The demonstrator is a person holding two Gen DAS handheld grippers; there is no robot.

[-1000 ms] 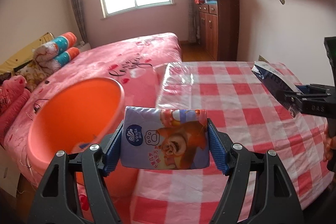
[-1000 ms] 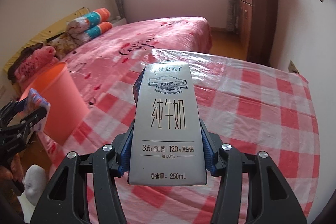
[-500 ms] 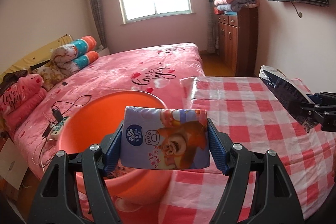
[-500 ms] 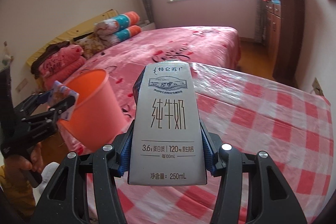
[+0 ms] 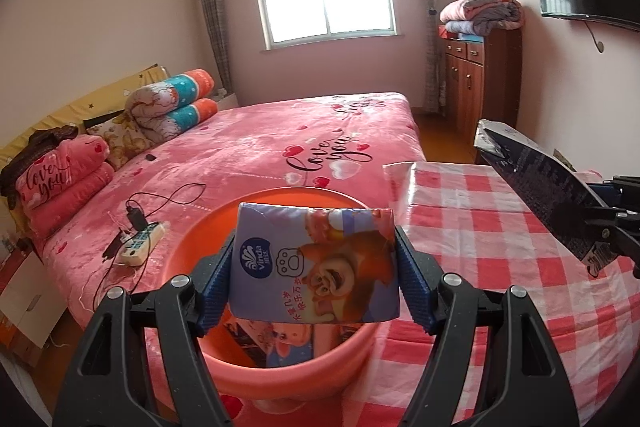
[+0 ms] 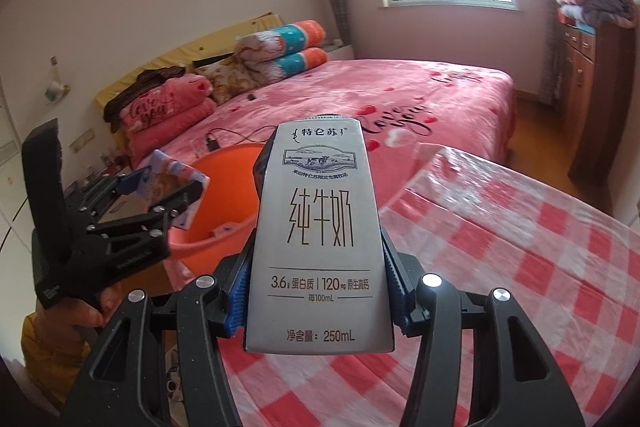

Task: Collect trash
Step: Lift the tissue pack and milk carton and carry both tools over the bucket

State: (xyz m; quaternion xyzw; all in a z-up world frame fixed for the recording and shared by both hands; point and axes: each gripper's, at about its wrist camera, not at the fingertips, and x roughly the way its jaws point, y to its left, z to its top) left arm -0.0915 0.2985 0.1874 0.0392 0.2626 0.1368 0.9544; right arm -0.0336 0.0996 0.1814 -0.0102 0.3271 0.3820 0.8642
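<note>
Left wrist view: left gripper (image 5: 314, 281) fingers clamp a tissue pack (image 5: 314, 267) above the orange bin (image 5: 288, 367); right gripper (image 6: 316, 291) fingers grip a milk carton (image 6: 318, 235).

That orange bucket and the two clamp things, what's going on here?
A person is collecting trash with a handheld tool in each hand. The left tool grips a tissue packet right above the orange bucket, which already has some wrappers inside. The right tool grips a grey milk carton over the checkered table, beside the bucket. Neither item has been dropped in yet.
</note>
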